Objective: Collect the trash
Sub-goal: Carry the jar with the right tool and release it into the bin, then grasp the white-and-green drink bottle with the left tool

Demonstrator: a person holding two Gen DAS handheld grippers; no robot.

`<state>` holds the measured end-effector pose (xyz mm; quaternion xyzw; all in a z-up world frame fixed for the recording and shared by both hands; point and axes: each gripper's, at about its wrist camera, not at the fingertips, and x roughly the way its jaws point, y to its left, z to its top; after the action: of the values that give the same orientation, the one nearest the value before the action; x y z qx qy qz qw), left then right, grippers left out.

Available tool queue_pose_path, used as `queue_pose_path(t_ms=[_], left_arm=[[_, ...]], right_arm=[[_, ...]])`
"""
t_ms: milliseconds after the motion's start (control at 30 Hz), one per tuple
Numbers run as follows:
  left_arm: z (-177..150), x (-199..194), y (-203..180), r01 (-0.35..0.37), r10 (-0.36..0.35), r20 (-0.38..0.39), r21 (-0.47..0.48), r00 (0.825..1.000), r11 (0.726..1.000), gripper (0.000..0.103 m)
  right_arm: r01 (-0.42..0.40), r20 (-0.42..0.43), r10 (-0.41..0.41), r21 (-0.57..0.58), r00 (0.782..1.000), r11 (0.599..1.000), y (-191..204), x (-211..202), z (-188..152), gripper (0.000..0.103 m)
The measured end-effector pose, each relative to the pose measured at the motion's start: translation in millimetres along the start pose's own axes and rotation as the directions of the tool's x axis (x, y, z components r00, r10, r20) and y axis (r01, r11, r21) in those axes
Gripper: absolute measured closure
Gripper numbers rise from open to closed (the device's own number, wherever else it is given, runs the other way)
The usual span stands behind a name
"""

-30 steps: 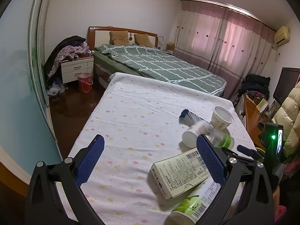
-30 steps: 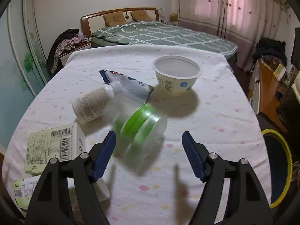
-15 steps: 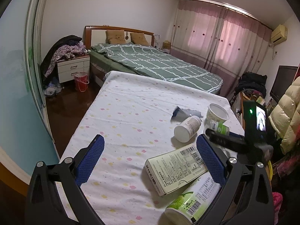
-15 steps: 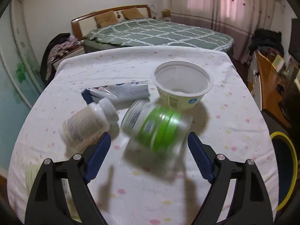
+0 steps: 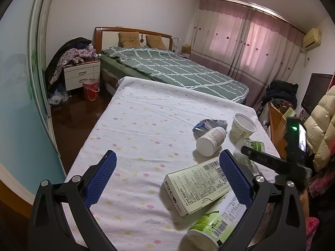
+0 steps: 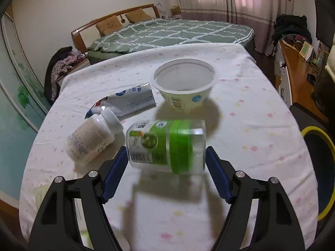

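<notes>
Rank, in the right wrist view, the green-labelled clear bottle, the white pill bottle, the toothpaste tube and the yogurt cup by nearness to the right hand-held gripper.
1. Green-labelled clear bottle: lying between the closing fingers of the right hand-held gripper.
2. White pill bottle: on its side, just left.
3. Toothpaste tube and yogurt cup: both behind, tube left, cup upright at centre; too close to call.

On the sheeted mattress ahead of me, the plastic bottle lies on its side between my right gripper's closing fingers. Just left of it lies a small pill bottle, and behind that a flattened tube. An upright cup stands behind the plastic bottle, right of the tube. Nearer my left gripper, a carton box rests on a lying canister. The bed sits beyond the mattress.
</notes>
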<state>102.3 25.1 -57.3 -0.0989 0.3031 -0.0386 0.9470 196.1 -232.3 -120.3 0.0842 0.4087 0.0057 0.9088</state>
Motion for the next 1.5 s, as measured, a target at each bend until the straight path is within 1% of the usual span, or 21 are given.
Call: queue_pose_path(t_ms=[100,267,433,533,633,733,833,1000,1067,1133,1200,1367,1500], left_arm=[[-2,1,-5,0.007,-0.007,-0.001,0.012,1.000,1.000,0.006],[-11,4,-19,0.030,-0.030,-0.019,0.037,0.999,0.999,0.006],[-19,3,-33,0.043,-0.041,-0.031,0.064,0.999,0.997,0.006],[-23,-3,-41,0.048,-0.047,-0.024,0.083,0.999,0.995,0.006],[-28,-10,-46,0.058,-0.056,-0.022,0.101,0.998,0.993,0.006],[-36,-14,-53,0.065,-0.061,-0.032,0.118,0.998,0.991,0.006],[-41,-14,-56,0.077,-0.072,-0.047,0.124,0.996,0.989,0.006],[-57,-10,-69,0.088,-0.076,-0.083,0.157,0.994,0.984,0.006],[-64,-7,-73,0.089,-0.073,-0.103,0.165,0.992,0.982,0.006],[-70,-4,-74,0.089,-0.069,-0.124,0.167,0.990,0.982,0.006],[-75,-3,-75,0.083,-0.060,-0.137,0.170,0.989,0.982,0.006],[-84,0,-76,0.072,-0.044,-0.154,0.179,0.987,0.981,0.006],[-90,9,-78,0.090,-0.056,-0.190,0.175,0.980,0.981,0.007]], right_arm=[[0.016,0.031,-0.017,0.023,0.999,1.000,-20,-21,-11,0.033],[0.067,0.088,-0.076,0.101,0.993,0.993,-66,-55,-22,0.033],[0.089,0.120,-0.108,0.156,0.987,0.984,-100,-77,-29,0.034],[0.114,0.143,-0.141,0.186,0.980,0.976,-119,-89,-33,0.034],[0.153,0.160,-0.193,0.231,0.968,0.961,-141,-98,-35,0.034],[0.205,0.161,-0.255,0.276,0.953,0.939,-163,-103,-36,0.033],[0.261,0.141,-0.316,0.311,0.938,0.914,-184,-103,-38,0.033],[0.332,0.083,-0.383,0.353,0.920,0.875,-214,-94,-41,0.033],[0.345,0.068,-0.394,0.364,0.917,0.865,-222,-92,-43,0.033],[0.355,0.070,-0.407,0.373,0.911,0.857,-228,-93,-45,0.032],[0.363,0.076,-0.417,0.370,0.906,0.855,-228,-93,-46,0.027],[0.341,0.095,-0.398,0.359,0.913,0.869,-223,-93,-47,0.027],[0.327,0.095,-0.379,0.343,0.920,0.880,-216,-90,-48,0.027]])
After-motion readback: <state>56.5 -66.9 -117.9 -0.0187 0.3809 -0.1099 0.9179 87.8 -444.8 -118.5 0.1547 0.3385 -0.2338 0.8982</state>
